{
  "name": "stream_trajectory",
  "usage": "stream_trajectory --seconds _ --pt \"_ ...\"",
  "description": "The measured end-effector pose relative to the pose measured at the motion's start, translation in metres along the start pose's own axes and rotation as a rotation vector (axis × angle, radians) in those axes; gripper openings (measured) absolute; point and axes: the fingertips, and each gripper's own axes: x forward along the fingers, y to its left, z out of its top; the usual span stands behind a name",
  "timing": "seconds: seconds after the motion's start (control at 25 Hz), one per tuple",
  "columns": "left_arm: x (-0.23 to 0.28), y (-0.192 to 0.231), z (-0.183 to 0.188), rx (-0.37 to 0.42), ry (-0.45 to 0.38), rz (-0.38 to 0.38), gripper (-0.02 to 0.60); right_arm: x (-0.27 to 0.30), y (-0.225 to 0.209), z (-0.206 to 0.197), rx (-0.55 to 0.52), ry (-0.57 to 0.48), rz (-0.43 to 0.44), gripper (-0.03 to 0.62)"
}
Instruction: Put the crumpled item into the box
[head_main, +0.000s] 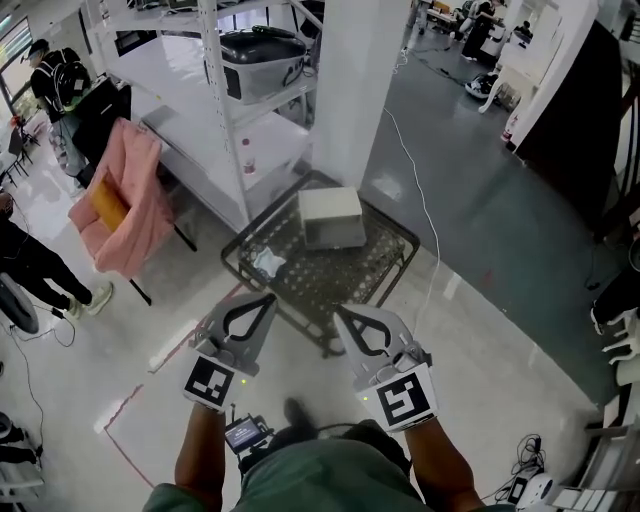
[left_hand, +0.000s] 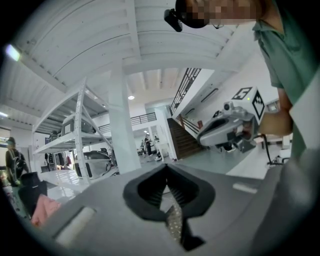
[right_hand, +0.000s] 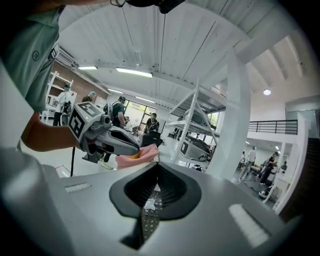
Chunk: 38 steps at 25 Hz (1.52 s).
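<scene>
A crumpled white item (head_main: 268, 263) lies on the left part of a black wire-mesh table (head_main: 390, 262). A white box (head_main: 331, 217) stands on the same mesh, further back and to the right. My left gripper (head_main: 269, 298) hovers over the table's near edge just short of the crumpled item, jaws shut and empty. My right gripper (head_main: 338, 312) is beside it, also shut with nothing held. In the right gripper view the crumpled item (right_hand: 150, 204) and mesh show through the hollow of the closed jaws, and the left gripper (right_hand: 107, 137) is at the left.
A white shelving rack (head_main: 232, 120) with a grey bin (head_main: 262, 60) stands behind the table, next to a white pillar (head_main: 352, 90). A pink cloth (head_main: 125, 200) hangs over a chair at left. People stand at far left. A cable (head_main: 425, 225) runs along the floor.
</scene>
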Motion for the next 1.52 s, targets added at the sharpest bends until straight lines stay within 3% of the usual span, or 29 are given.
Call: stream_trajectory --seconds 0.52,1.2,1.52 --pt "0.031 0.040 -0.024 -0.024 0.034 0.019 0.003 0.051 -0.031 -0.006 0.010 -0.010 0.034 0.004" --pt "0.157 0.092 -0.052 -0.045 0.163 0.171 0.003 0.129 -0.150 -0.050 0.023 -0.082 0.226 0.004" --pt "0.192 0.110 -0.070 -0.063 0.217 0.249 0.003 0.158 -0.181 -0.068 0.022 -0.101 0.318 0.004"
